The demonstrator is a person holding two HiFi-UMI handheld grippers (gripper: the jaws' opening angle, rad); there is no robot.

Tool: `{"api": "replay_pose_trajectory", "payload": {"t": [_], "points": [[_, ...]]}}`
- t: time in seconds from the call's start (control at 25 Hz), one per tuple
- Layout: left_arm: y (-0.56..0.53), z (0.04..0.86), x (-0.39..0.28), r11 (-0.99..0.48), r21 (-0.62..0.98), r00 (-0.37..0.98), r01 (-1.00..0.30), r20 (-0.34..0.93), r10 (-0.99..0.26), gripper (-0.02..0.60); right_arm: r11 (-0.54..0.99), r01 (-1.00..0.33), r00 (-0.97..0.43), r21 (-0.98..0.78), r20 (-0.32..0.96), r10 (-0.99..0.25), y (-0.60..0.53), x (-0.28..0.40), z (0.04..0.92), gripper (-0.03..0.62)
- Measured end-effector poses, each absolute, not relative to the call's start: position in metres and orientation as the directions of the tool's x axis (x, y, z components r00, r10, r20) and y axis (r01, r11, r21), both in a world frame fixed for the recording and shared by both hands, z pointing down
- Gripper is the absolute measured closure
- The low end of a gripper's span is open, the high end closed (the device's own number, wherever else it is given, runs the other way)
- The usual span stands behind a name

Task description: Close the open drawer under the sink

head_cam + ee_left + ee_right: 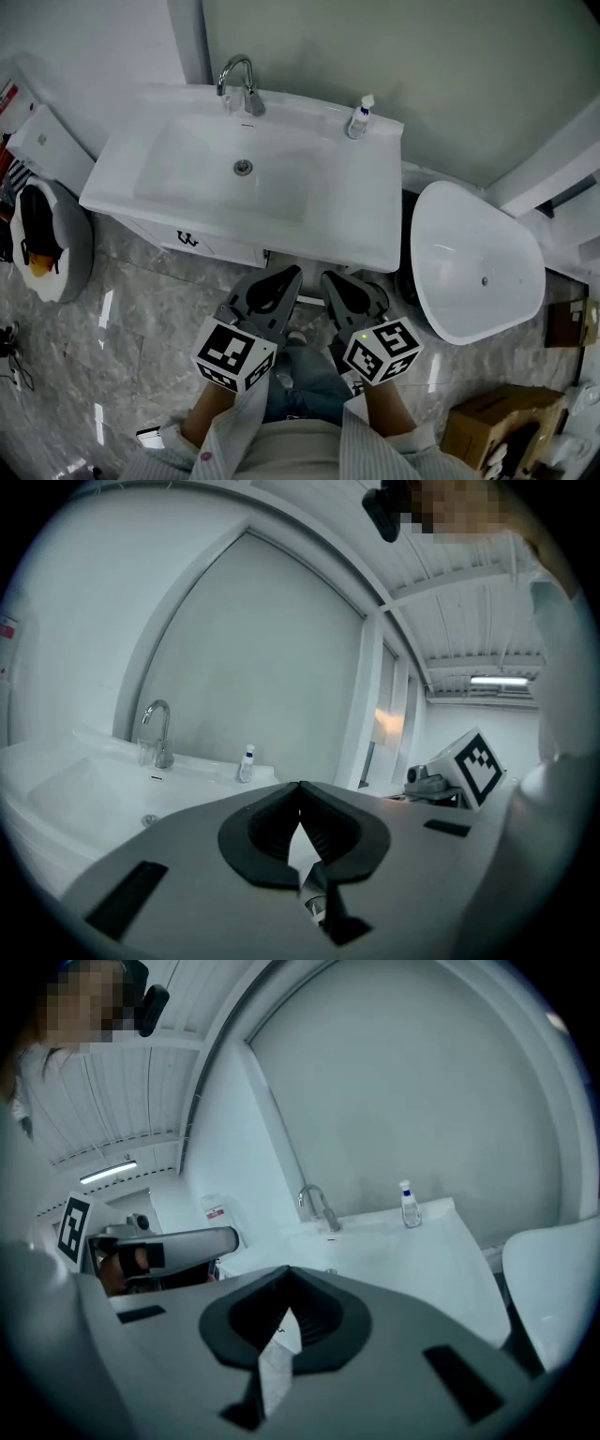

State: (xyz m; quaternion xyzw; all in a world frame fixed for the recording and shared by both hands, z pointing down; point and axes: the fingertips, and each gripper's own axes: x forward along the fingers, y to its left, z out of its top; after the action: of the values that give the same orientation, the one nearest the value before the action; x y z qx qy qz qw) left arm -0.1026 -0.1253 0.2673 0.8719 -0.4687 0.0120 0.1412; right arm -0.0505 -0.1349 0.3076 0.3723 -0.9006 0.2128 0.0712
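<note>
A: Tool state?
B: Left gripper (278, 284) and right gripper (342, 287) each have jaws tip to tip with nothing between. Both hang low before the sink (375, 242), apart from the cabinet.
A: Drawer?
B: The drawer (214, 247) with its dark handle (187, 239) shows under the sink's front rim, left of the grippers. From above I can't tell how far out it stands.
A: Method?
B: My judgement: keep the jaws together, set them beside the handle, push straight and level, ease off near the end
</note>
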Motion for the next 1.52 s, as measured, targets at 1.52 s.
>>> {"api": "replay_pose_trajectory", "payload": {"t": [1.52], "points": [[-0.122, 0.483, -0.090, -0.565, 0.291, 0.636, -0.772, 0.352, -0.687, 0.566, 0.358, -0.845, -0.520, -0.397, 0.451, -0.726, -0.112, -0.003, 0.522, 0.583]]}}
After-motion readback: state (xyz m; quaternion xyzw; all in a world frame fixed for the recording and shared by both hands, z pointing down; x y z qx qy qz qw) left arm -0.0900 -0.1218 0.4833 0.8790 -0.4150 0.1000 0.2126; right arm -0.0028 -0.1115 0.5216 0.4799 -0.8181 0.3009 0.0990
